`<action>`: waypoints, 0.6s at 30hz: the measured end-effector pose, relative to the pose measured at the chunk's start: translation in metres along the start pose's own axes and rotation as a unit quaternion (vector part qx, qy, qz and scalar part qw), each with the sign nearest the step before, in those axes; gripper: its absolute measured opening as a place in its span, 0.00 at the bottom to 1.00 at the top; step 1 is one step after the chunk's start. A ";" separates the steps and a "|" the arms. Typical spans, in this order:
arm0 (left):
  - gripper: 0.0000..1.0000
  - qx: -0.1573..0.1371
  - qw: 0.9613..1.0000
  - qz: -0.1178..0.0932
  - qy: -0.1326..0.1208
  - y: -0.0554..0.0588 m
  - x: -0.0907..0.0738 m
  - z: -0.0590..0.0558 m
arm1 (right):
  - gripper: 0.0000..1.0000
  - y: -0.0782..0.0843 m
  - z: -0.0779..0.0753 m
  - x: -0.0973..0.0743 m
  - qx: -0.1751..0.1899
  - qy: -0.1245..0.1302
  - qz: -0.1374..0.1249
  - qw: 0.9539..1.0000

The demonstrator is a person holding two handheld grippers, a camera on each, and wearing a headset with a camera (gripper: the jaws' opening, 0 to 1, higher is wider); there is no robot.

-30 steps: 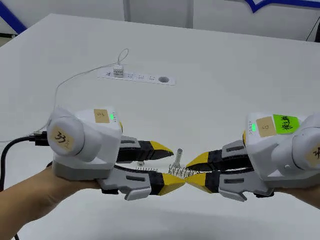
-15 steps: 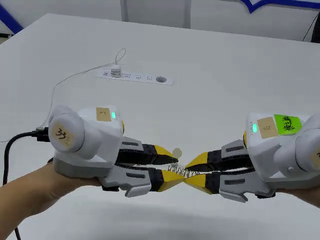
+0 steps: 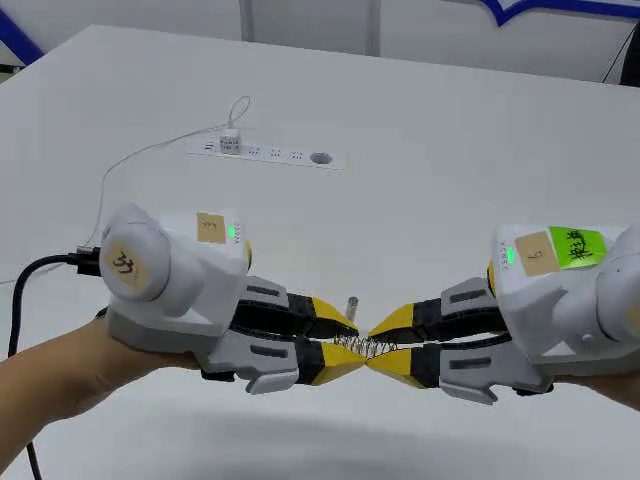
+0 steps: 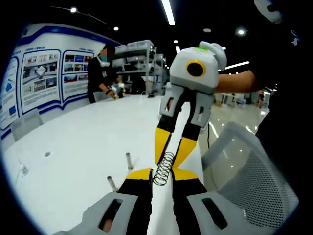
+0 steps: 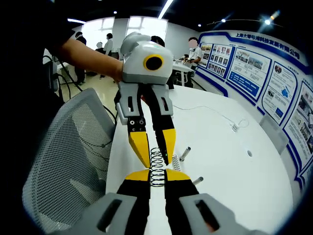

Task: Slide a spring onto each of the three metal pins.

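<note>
Left tool [image 3: 352, 345] and right tool [image 3: 375, 346] are white, black and yellow; spring [image 4: 164, 169] silver.

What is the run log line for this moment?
left gripper: shut on spring | right gripper: shut on same spring | spring: spans both grippers | metal pins: two seen, upright, bare

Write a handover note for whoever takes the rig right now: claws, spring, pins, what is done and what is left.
Left claw: shut on one end of a spring.
Right claw: shut on the spring's other end, so the spring is held between the two, tip to tip, over the white table.
Pins: two metal pins stand on the table just beyond the claws, both bare. I cannot place the third.
Done: no pin seen with a spring on it.
Left: probably free one end, slide this spring on, then do the other pins.
</note>
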State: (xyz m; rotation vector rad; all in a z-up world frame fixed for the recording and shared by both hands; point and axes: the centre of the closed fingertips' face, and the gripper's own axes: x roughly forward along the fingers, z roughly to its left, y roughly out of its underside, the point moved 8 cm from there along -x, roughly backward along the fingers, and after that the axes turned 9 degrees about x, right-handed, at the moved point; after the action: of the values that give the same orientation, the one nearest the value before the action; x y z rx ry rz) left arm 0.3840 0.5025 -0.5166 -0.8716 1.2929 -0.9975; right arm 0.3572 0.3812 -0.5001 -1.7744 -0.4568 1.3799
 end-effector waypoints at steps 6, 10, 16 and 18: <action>0.10 0.047 0.999 -0.021 0.006 -0.004 -0.004 -0.004 | 0.11 0.001 0.001 -0.001 -0.011 0.000 0.003 1.000; 0.10 0.050 0.998 -0.022 0.004 -0.004 -0.003 -0.003 | 0.11 0.000 0.000 -0.002 -0.015 0.002 0.004 1.000; 0.10 0.055 0.998 -0.026 0.002 -0.004 -0.003 -0.002 | 0.11 0.000 -0.001 -0.003 -0.023 0.004 0.006 1.000; 0.10 0.059 0.998 -0.024 0.002 -0.004 -0.003 -0.002 | 0.12 0.000 -0.001 -0.003 -0.026 0.003 0.005 1.000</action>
State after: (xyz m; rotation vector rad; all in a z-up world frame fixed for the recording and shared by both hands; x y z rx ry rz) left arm 0.3812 0.5036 -0.5118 -0.8143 1.2082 -1.1017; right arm 0.3569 0.3791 -0.4985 -1.8243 -0.4844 1.3811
